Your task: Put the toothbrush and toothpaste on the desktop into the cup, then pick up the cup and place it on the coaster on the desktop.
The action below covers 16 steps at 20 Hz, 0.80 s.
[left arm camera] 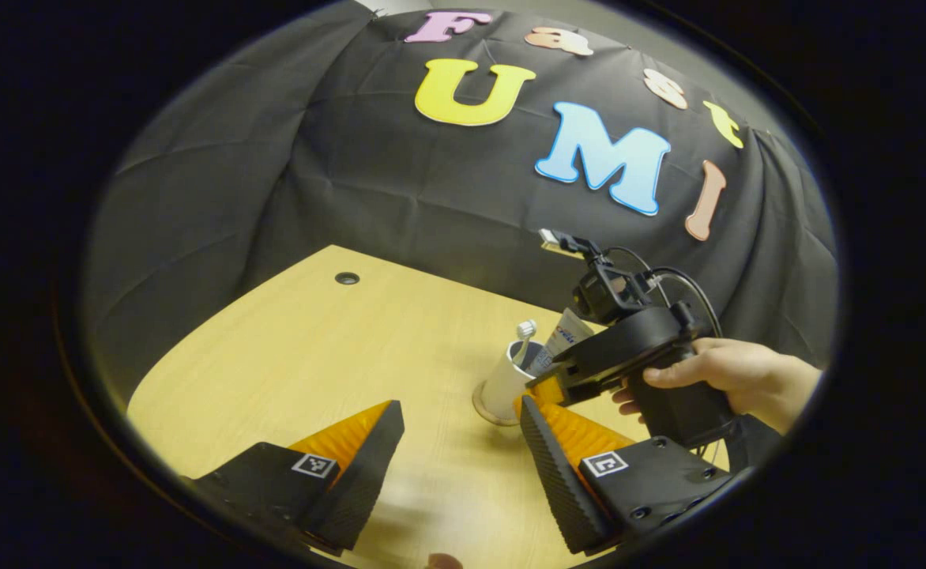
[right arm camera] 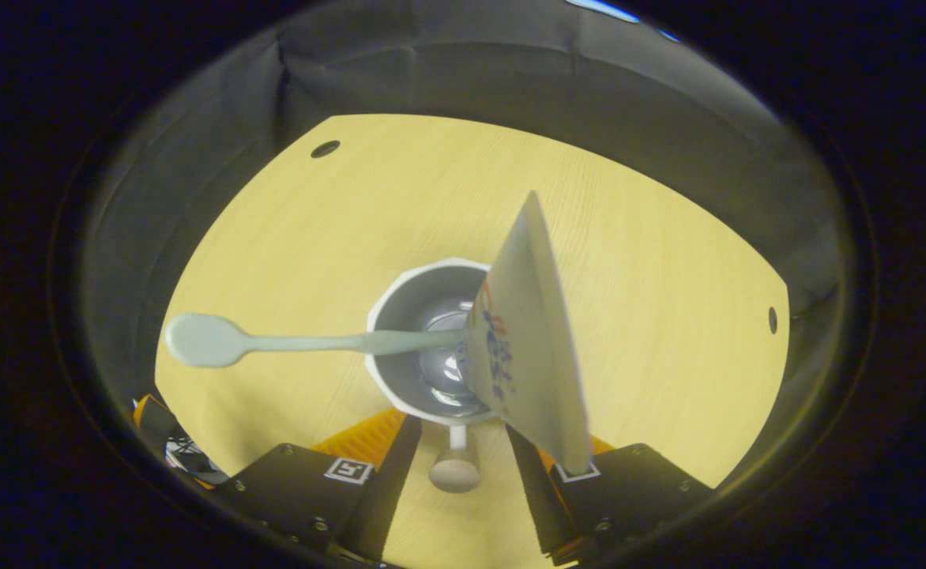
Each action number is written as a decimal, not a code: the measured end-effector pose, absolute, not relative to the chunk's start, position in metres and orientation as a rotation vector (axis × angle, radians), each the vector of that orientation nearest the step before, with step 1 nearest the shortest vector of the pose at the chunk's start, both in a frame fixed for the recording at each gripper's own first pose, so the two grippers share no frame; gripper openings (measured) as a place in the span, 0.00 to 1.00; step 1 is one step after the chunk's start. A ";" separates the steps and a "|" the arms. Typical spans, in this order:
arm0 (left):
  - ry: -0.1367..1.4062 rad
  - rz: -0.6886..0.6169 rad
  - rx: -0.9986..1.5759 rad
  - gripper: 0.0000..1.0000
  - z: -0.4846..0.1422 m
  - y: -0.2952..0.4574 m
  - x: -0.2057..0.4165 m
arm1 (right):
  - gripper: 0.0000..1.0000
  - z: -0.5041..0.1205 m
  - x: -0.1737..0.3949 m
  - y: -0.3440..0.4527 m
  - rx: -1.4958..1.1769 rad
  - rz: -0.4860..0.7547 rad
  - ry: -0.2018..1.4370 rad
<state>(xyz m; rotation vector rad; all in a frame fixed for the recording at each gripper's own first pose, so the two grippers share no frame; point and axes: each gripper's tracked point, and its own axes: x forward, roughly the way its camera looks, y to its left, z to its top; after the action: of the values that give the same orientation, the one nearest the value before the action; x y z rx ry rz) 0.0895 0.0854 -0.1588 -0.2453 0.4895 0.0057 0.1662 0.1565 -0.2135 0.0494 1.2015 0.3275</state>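
A white cup (left arm camera: pixel 502 383) stands on the wooden desk (left arm camera: pixel 336 348), with a brownish ring around its base. A toothbrush (left arm camera: pixel 525 330) and a toothpaste tube (left arm camera: pixel 564 332) stick out of it. A hand (left arm camera: pixel 735 375) holds my right gripper (left arm camera: pixel 532 395) against the cup's right side. The right gripper view looks down into the cup (right arm camera: pixel 400 316); the toothbrush (right arm camera: pixel 273 342) leans left and the toothpaste (right arm camera: pixel 530 340) leans right. My right gripper (right arm camera: pixel 461 428) straddles the cup's handle (right arm camera: pixel 455 470) with gaps on both sides. My left gripper (left arm camera: pixel 459 407) is open over bare desk, left of the cup.
The black cloth wall closes in the desk at the back and sides. Small round holes sit in the desktop (left arm camera: pixel 346 278) (right arm camera: pixel 325 148) (right arm camera: pixel 773 319). Bare wood (right arm camera: pixel 653 300) lies around the cup.
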 end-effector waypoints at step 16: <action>0.377 -0.120 -0.150 0.96 -0.105 0.007 0.124 | 0.76 -0.095 0.128 0.023 0.132 0.078 0.770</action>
<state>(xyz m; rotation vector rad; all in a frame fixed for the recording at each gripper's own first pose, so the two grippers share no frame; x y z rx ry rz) 0.1237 0.0069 -0.1045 -0.1498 0.3772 -0.1203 0.1280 0.0231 -0.0947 0.1320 0.7702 0.0775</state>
